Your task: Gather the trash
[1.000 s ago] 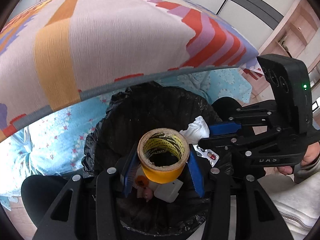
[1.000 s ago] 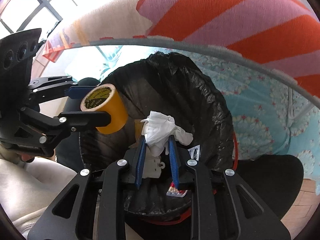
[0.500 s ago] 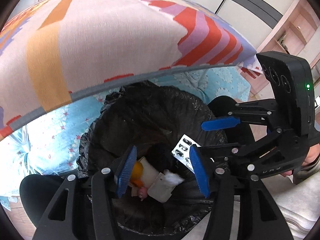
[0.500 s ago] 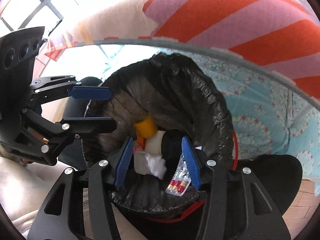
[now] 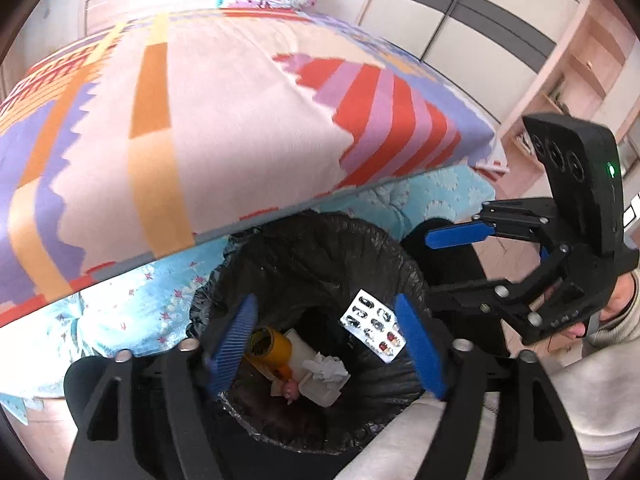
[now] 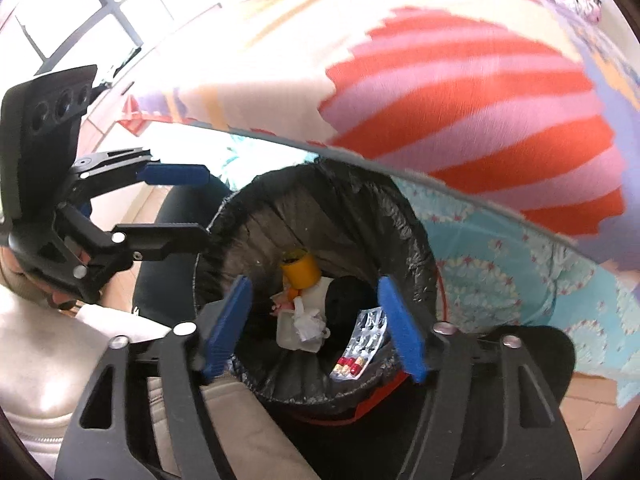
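A bin lined with a black bag [image 5: 320,240] [image 6: 404,236] stands against the bed. Inside lie a yellow tape roll [image 5: 270,345] [image 6: 301,272], a crumpled white tissue [image 5: 326,368] [image 6: 306,322], a white container [image 6: 294,336] and a pill blister pack [image 5: 374,326] [image 6: 362,346] leaning on the bag wall. My left gripper [image 5: 326,348] hangs open and empty above the bin mouth. My right gripper [image 6: 314,326] is open and empty above the bin too; it shows in the left wrist view [image 5: 456,260].
The bed with a striped red, purple and orange blanket [image 5: 200,120] [image 6: 460,80] overhangs the bin's far side, with a turquoise sheet [image 5: 132,312] below. Wardrobe doors [image 5: 460,20] and shelves stand at the back right. The person's light trousers [image 6: 60,360] are beside the bin.
Both grippers opened: the left dropped the tape roll and the right dropped the tissue into the bin. Both have since risen and drawn back, with more of the bed in view.
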A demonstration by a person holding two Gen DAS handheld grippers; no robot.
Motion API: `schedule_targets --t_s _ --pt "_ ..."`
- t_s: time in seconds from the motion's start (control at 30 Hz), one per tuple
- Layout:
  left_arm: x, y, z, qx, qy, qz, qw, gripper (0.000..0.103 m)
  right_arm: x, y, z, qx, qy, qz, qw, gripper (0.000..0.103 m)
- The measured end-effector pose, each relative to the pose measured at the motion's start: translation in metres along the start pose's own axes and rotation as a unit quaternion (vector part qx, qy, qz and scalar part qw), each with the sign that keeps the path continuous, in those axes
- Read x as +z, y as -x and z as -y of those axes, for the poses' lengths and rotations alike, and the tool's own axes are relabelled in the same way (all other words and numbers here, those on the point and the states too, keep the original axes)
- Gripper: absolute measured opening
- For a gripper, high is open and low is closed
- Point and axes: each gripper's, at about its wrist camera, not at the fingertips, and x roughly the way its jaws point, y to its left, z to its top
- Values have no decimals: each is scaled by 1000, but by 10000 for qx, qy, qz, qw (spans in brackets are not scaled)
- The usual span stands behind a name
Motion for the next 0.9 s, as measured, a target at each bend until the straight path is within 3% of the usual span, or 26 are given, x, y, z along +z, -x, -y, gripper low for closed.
schedule_targets --t_s 0.17,0.37,0.53,0.9 --pt "-2 14 7 -131 9 60 9999 83 0 22 -11 203 208 70 9996 81" --pt "-4 29 25 -127 -233 22 9996 93 -5 40 -33 110 542 -86 9984 91" --pt "-9 40 43 -61 -550 33 9985 95 -13 48 -38 42 479 -127 9988 91" --pt "-18 43 47 -83 -477 -28 9988 95 -22 58 -34 3 295 -101 9995 91"
